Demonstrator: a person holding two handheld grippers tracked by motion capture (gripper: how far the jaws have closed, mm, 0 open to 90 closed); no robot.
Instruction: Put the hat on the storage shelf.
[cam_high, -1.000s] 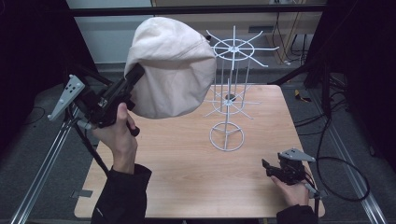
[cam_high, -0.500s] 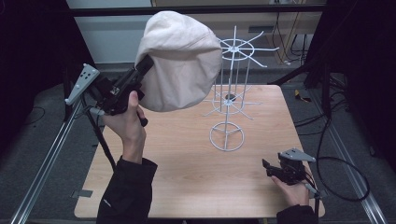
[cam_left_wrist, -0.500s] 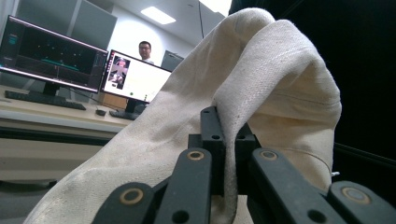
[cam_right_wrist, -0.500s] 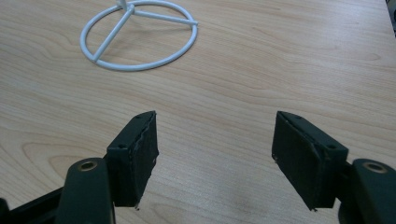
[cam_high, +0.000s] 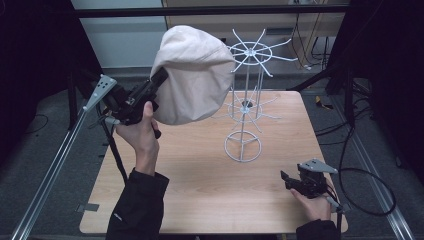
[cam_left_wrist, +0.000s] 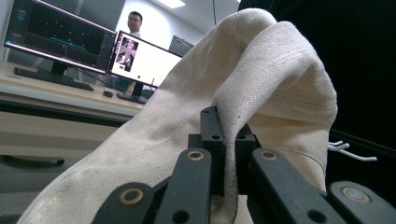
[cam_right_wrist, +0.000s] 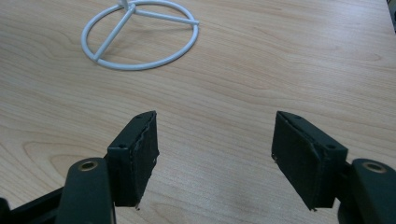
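Observation:
A cream cloth hat (cam_high: 192, 75) is held up in the air, its crown close to the top hooks of the white wire rack (cam_high: 246, 95). My left gripper (cam_high: 159, 79) is shut on the hat's edge; in the left gripper view the cloth of the hat (cam_left_wrist: 261, 79) is pinched between the black jaws. My right gripper (cam_high: 286, 179) rests low near the table's front right corner, open. Its fingers (cam_right_wrist: 137, 154) stand wide apart over bare wood, with the rack's round base (cam_right_wrist: 140, 35) ahead.
The wooden table (cam_high: 190, 190) has the rack standing at its middle. A cable (cam_high: 365, 180) loops off the right side. Metal rails (cam_high: 55, 165) run along both sides. Monitors (cam_left_wrist: 60, 39) and a person stand beyond the hat in the left gripper view.
My left gripper has carried the hat to the right and a little up, towards the rack's top hooks. The right gripper has stayed in place.

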